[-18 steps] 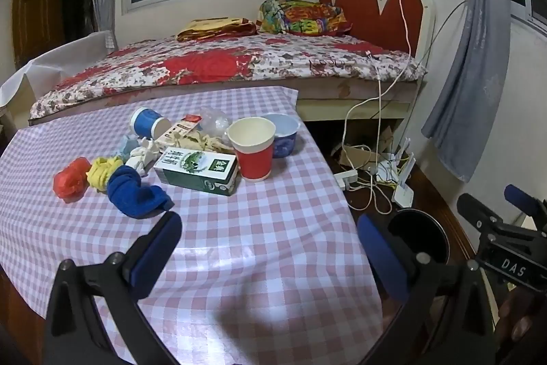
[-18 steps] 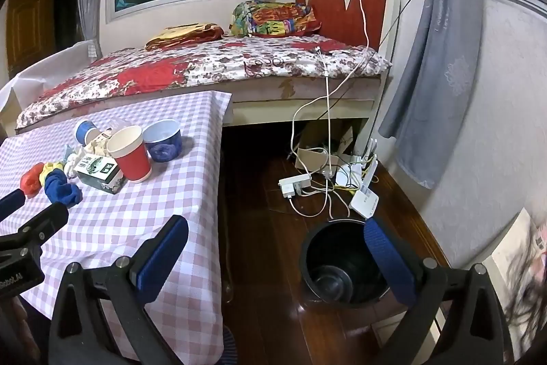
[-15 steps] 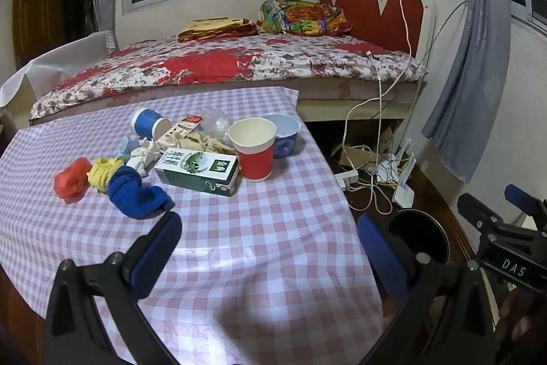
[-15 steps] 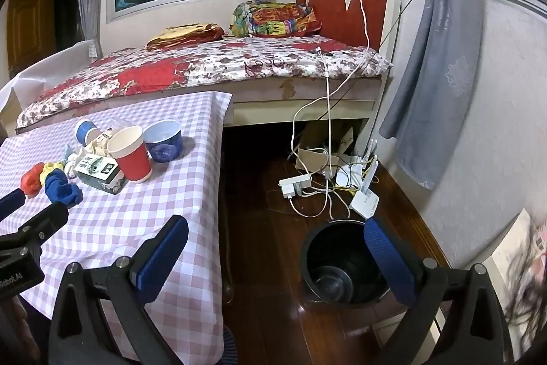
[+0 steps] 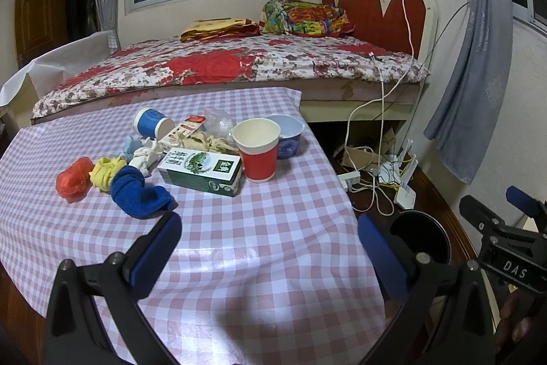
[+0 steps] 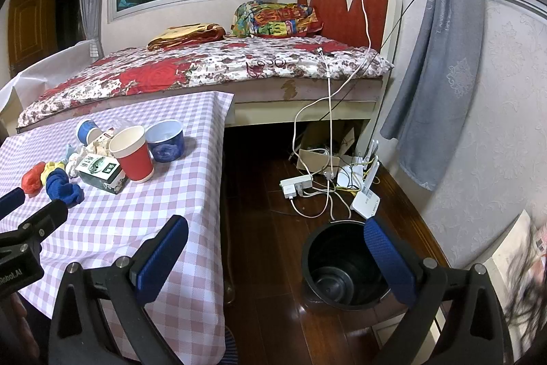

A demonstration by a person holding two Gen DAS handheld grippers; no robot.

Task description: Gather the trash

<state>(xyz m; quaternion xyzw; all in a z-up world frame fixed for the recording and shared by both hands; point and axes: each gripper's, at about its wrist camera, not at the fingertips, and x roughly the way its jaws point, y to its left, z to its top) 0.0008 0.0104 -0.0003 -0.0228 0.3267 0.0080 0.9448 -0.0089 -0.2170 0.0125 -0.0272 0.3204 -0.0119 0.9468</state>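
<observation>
Clustered trash on the checked cloth: upright red cup (image 5: 257,150), flat green carton (image 5: 201,172), tipped blue cup (image 5: 152,123).

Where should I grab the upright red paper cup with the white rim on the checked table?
Pinch the red paper cup across its red wall, coming from the near right side: it stands upright, with the green milk carton crowding its left and the blue bowl behind.

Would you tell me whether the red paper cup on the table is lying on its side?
No, the red paper cup stands upright, mouth up, beside the green milk carton on the checked table.
</observation>
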